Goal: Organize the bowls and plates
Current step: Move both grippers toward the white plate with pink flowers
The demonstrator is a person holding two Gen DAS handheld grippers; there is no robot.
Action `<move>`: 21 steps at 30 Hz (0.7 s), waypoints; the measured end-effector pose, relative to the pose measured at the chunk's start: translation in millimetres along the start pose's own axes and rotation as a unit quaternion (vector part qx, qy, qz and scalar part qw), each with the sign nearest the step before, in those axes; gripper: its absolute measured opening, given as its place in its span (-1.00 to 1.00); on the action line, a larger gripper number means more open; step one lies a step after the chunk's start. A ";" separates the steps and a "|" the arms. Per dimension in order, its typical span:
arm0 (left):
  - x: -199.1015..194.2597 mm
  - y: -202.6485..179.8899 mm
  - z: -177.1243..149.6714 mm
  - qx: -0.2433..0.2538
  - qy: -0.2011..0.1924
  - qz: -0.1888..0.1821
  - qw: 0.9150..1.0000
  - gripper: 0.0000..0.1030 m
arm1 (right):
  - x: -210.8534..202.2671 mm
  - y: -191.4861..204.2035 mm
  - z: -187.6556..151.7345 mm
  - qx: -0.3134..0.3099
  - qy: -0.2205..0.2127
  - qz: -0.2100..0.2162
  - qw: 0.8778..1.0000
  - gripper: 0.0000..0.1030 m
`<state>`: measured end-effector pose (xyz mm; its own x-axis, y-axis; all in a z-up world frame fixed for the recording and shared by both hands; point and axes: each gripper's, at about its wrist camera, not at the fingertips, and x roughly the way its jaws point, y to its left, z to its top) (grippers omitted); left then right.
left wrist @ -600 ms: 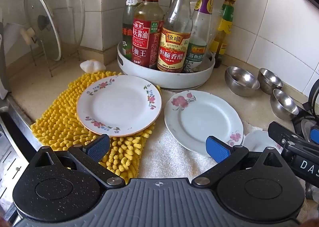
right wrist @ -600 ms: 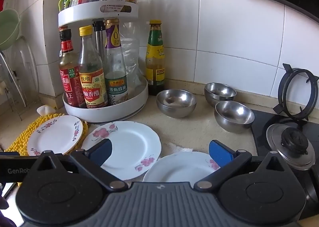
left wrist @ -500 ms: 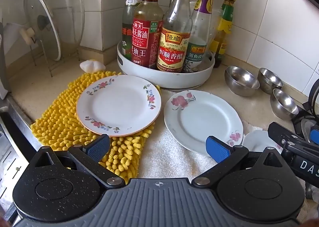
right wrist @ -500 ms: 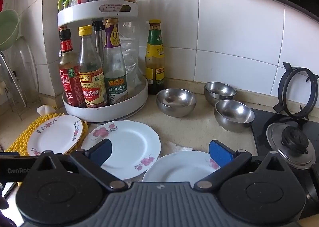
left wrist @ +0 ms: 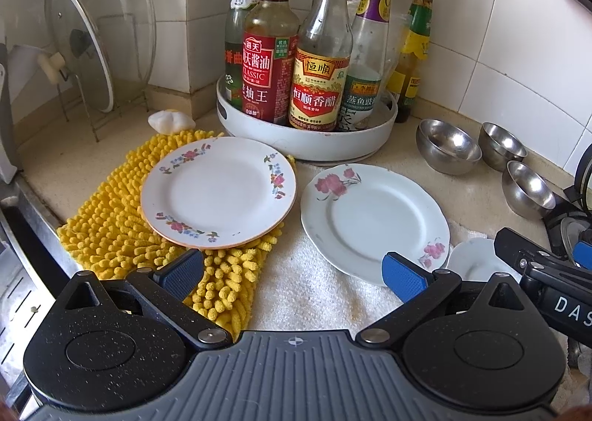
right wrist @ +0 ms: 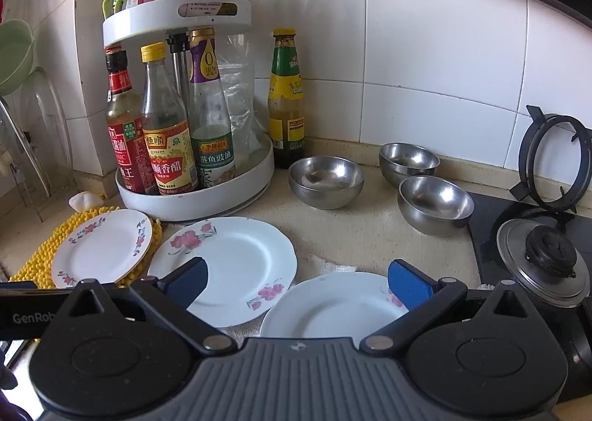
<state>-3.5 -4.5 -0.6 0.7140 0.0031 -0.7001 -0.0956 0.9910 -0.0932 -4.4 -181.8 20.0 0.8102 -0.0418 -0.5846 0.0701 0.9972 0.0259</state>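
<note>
Three floral plates lie on the counter. The gold-rimmed plate [left wrist: 218,191] [right wrist: 101,249] rests on a yellow chenille mat [left wrist: 111,232]. A larger white plate [left wrist: 373,221] [right wrist: 229,265] lies on a white towel [left wrist: 318,291]. A third plate [right wrist: 333,306] [left wrist: 477,260] sits nearest the stove. Three steel bowls [right wrist: 325,180] [right wrist: 409,160] [right wrist: 434,204] stand apart behind them. My left gripper [left wrist: 292,273] hovers open above the mat and towel, nothing between its fingers. My right gripper [right wrist: 296,280] hangs open over the two white plates, touching neither.
A white two-tier turntable [right wrist: 192,195] crowded with sauce bottles stands at the back, a green-labelled bottle [right wrist: 286,99] beside it. Glass lids lean in a wire rack [left wrist: 96,47] at left. A gas hob with a small pot lid [right wrist: 544,261] lies right. The sink edge [left wrist: 22,228] runs at left.
</note>
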 end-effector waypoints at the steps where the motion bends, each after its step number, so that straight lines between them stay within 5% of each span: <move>1: 0.1 -0.3 -0.2 0.000 0.001 0.000 1.000 1.00 | 0.3 -0.8 -0.1 0.000 0.001 0.001 1.000 1.00; 21: 5.6 -29.7 -6.3 -0.004 0.023 0.010 1.000 1.00 | 11.6 -30.8 -0.3 0.001 0.020 0.014 1.000 1.00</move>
<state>-1.1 -34.8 -6.2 0.6797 0.0167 -0.7333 -0.1158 0.9896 -0.0849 2.6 -213.0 12.2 0.7879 -0.0110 -0.6158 0.0490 0.9978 0.0448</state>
